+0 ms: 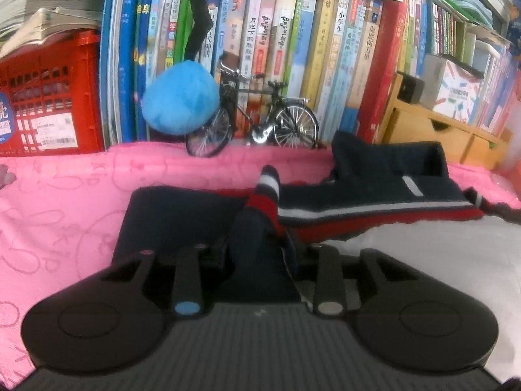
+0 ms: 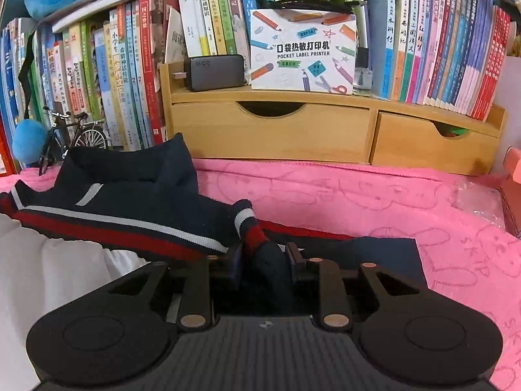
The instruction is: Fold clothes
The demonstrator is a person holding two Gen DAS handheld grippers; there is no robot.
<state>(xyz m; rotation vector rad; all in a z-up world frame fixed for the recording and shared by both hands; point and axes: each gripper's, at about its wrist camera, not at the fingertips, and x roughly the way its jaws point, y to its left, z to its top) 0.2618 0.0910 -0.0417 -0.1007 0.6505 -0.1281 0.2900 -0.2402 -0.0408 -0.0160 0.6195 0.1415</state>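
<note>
a pink towel [image 2: 374,195] printed with faint cartoon outlines covered the bench, and behind it ran a long wall of upright books [image 1: 293,49], their spines in chinese. on the towel lay the navy sweater [image 2: 130,202], banded in red and white, its collar standing up toward the books and a small white tag on its chest; part of it rested over a white cloth [image 2: 65,277] at the near edge.

a wooden organizer [image 2: 293,130] stood against the books with two drawers: the left one showed only dark through its cut-out, the right one showed something green and red inside. on top of it sat a white box [image 2: 302,50] reading "pocket label printer", decorated with pencils, beside a dark charger block [image 2: 216,71] marked "ppw" upside down, and a further row of books. a red plastic crate [image 1: 49,97] at the far left carried stacked paper on top and a white shipping label on its side; its contents could not be made out.

a blue plush ball [image 1: 180,97] leaned against a small model bicycle [image 1: 254,120] at the foot of the books.

the left tongs [image 1: 260,247] were clamped on a striped cuff of the sweater, bunched and lifted off the towel. the right tongs [image 2: 263,254] were likewise pinched on the other striped cuff.
</note>
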